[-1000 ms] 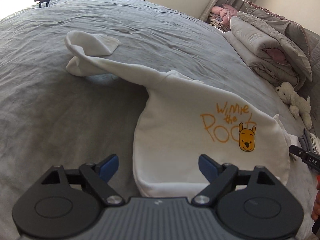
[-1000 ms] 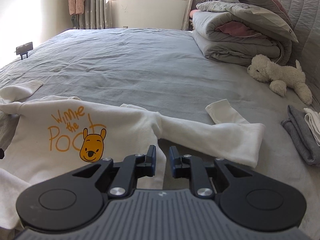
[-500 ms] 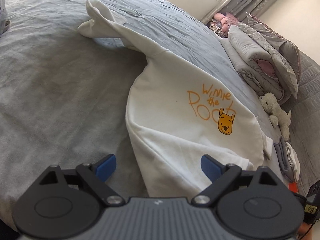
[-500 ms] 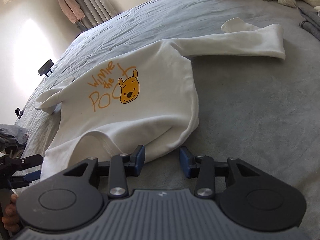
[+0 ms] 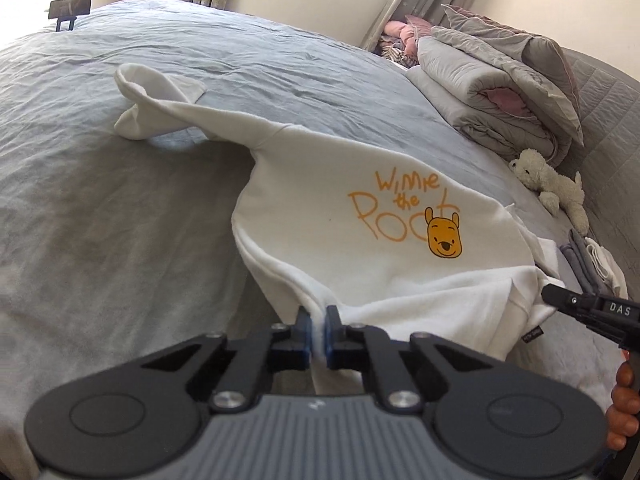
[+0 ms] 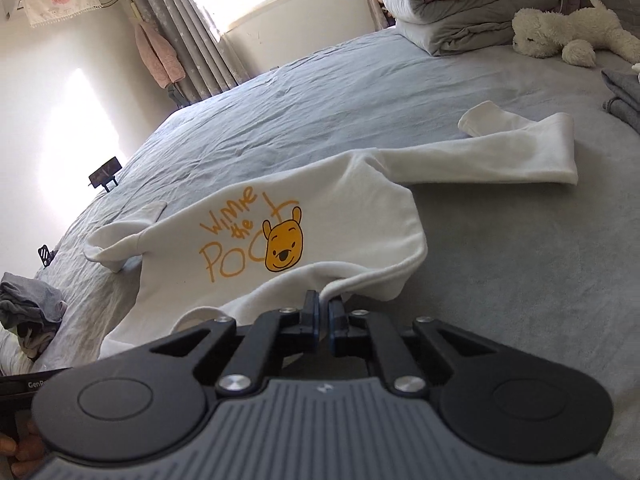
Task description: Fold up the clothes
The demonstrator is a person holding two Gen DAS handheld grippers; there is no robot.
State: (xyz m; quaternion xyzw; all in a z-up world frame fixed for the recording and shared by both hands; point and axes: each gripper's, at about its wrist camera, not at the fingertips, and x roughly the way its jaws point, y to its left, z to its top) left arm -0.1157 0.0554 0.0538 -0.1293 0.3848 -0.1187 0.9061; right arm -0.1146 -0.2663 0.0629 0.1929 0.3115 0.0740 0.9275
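Sweatshirt (image 5: 340, 240) hem, seemingly pinched, both claws

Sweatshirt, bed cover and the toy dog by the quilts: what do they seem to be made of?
Sweatshirt: soft matte knit, likely cotton fleece; the turned-up hem shows a fuzzy inside, and the orange print looks flat.
Bed cover: thin woven grey fabric, matte, with fine creases; the fibre cannot be told.
Toy dog: cream plush with a shaggy pile.

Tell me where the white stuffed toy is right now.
The white stuffed toy lies at the right wrist view's upper right, on the grey bed, beside the folded duvet and beyond the sweatshirt.
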